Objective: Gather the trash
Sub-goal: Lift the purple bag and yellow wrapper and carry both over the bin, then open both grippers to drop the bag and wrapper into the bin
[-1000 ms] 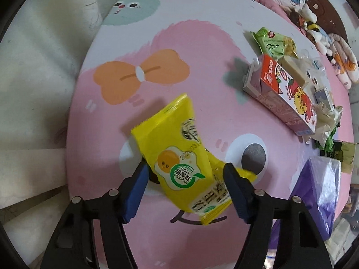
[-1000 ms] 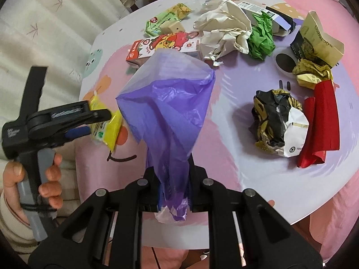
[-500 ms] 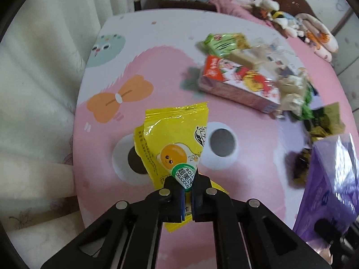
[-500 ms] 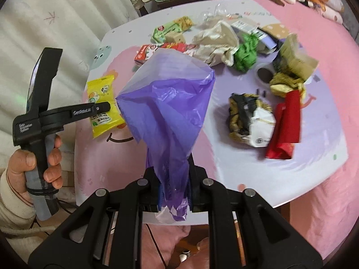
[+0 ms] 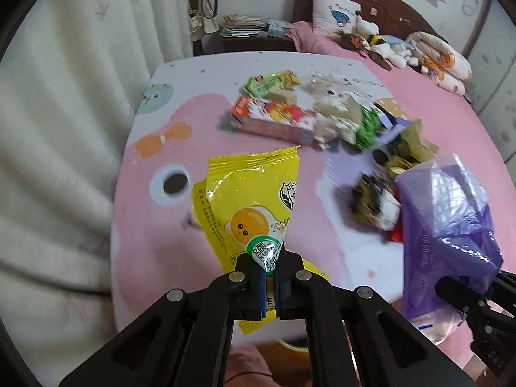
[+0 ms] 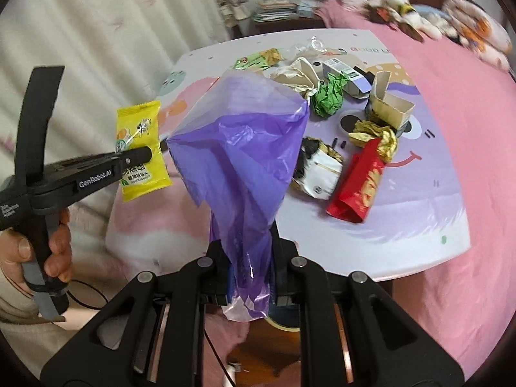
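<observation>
My left gripper (image 5: 270, 277) is shut on a yellow snack wrapper (image 5: 254, 203) and holds it in the air above the table's near edge. In the right wrist view the same wrapper (image 6: 140, 151) hangs left of the bag. My right gripper (image 6: 250, 267) is shut on a purple plastic trash bag (image 6: 245, 148) whose open mouth faces up; the bag also shows at the right of the left wrist view (image 5: 448, 229). More trash lies on the table: a red wrapper (image 6: 361, 183), a black and white crumpled pack (image 6: 317, 171), green crumpled paper (image 6: 330, 93).
The low table (image 6: 403, 235) carries a pink and purple cartoon cover. A red drink carton (image 5: 274, 119), a cardboard box (image 6: 388, 103) and crumpled beige paper (image 6: 298, 75) lie further back. A pink bed (image 6: 467, 96) is to the right, curtains (image 5: 64, 96) to the left.
My left gripper closed on the yellow wrapper and lifted it off the table, toward the bag. Both grippers rose and pulled back from the table; the bag stayed held.
</observation>
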